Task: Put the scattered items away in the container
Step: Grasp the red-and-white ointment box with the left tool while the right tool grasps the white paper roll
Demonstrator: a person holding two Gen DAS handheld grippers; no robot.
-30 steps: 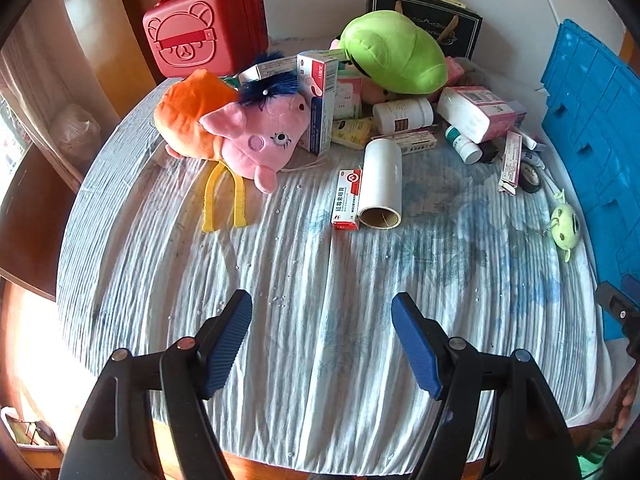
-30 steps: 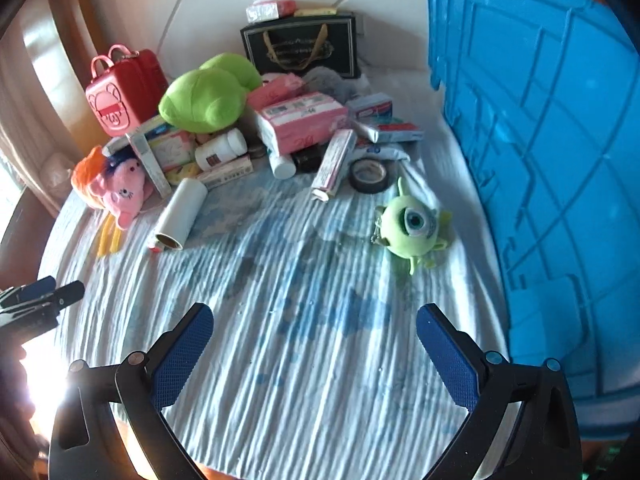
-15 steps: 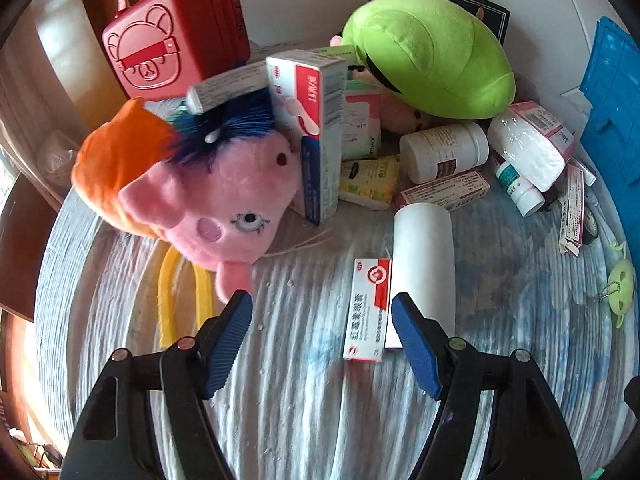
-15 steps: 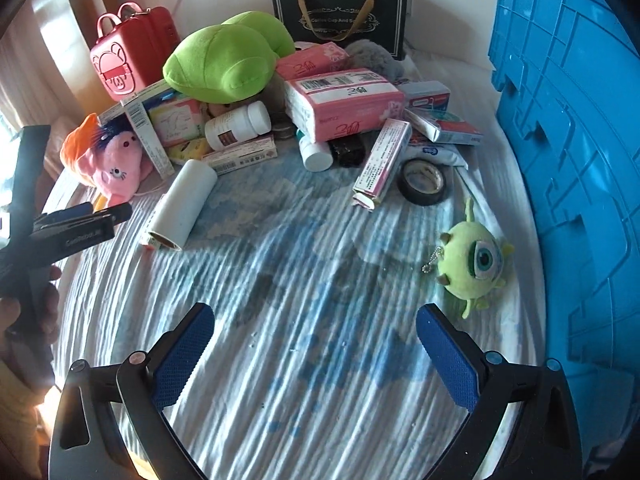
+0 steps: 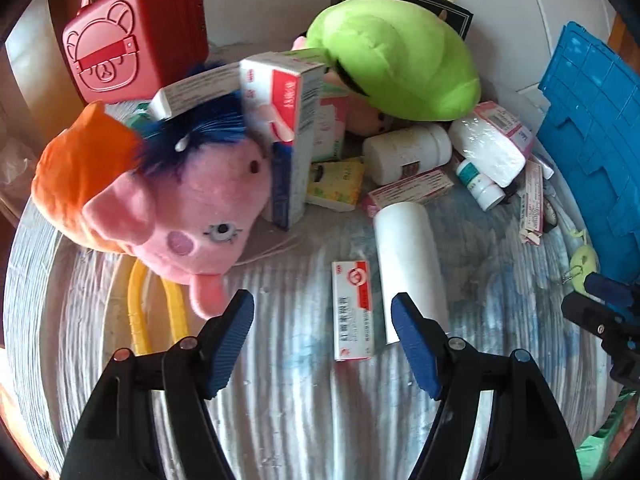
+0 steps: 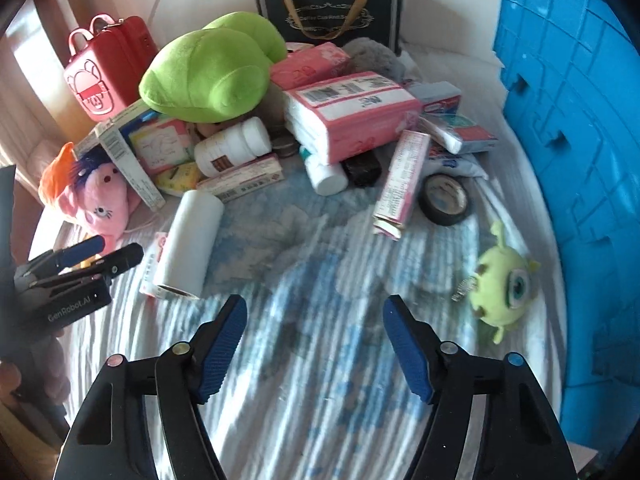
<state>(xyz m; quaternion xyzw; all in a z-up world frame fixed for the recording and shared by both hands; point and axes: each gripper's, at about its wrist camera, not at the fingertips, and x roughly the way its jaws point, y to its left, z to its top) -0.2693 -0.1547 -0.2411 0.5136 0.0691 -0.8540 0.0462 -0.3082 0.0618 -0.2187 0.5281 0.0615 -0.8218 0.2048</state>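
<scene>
My left gripper (image 5: pixel 322 312) hovers over a small red-and-white medicine box (image 5: pixel 352 310) lying flat on the cloth beside a white roll (image 5: pixel 408 264). Its jaws are closing slightly, and the pads touch nothing. A pink pig plush (image 5: pixel 180 208) lies just left of it. My right gripper (image 6: pixel 316 312) hangs over bare cloth, its jaws closing with nothing between them. A green one-eyed plush (image 6: pixel 504 288) lies just right of its right finger. The blue crate (image 6: pixel 580 160) stands along the right side. The left gripper (image 6: pixel 112 252) shows at the left edge of the right wrist view.
A pile fills the back: green plush (image 5: pixel 396 60), red bear case (image 5: pixel 132 32), pill bottle (image 5: pixel 408 152), tissue pack (image 6: pixel 352 112), tape roll (image 6: pixel 444 200), long pink box (image 6: pixel 400 184), black gift bag (image 6: pixel 328 12). Yellow tongs (image 5: pixel 156 312) lie under the pig.
My left gripper has moved forward and down over the small box near the pig. My right gripper moved forward towards the pile, and its jaws have narrowed markedly.
</scene>
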